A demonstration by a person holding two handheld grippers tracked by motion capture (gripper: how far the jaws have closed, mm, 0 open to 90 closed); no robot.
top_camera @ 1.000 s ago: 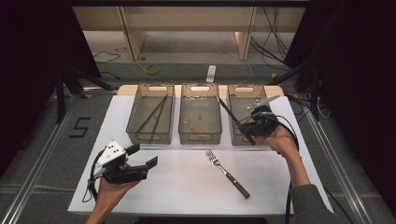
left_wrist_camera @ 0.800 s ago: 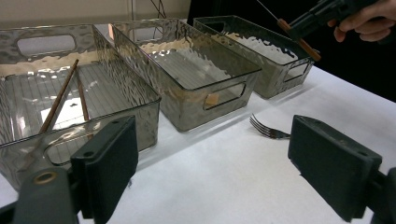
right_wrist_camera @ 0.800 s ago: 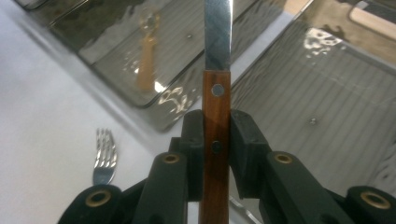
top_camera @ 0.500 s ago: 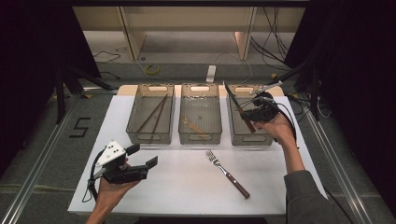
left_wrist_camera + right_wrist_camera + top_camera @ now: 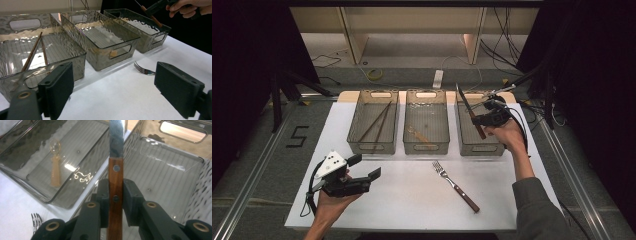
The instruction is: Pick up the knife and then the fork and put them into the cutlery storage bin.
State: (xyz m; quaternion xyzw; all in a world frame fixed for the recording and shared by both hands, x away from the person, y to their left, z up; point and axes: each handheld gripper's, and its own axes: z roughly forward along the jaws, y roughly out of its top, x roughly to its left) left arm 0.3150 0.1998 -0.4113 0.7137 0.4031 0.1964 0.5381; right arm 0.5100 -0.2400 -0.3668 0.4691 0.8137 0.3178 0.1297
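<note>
**Knife held over the right bin**

We take the middle bin point(image 5: 426, 122) as our landmark. It stands on the white table point(image 5: 412, 200), with the left bin point(image 5: 374, 122) just beside it on one side and the right bin point(image 5: 477, 132) just beside it on the other. A pale spoon point(image 5: 421, 137) lies inside the middle bin; two chopsticks point(image 5: 376, 122) lie in the left bin.

Our right gripper point(image 5: 479, 120) hovers to the right of the middle bin, over the right bin. Its jaws are clamped on the wooden handle of the knife point(image 5: 115, 182), blade pointing away from us, above the right bin's floor.

Our left gripper point(image 5: 362, 175) sits near the table's front edge, well apart from the middle bin and to its front-left. Its jaws stand apart with nothing between them.

The fork point(image 5: 454, 185) lies on the table in front of the middle bin, tines toward it.
</note>
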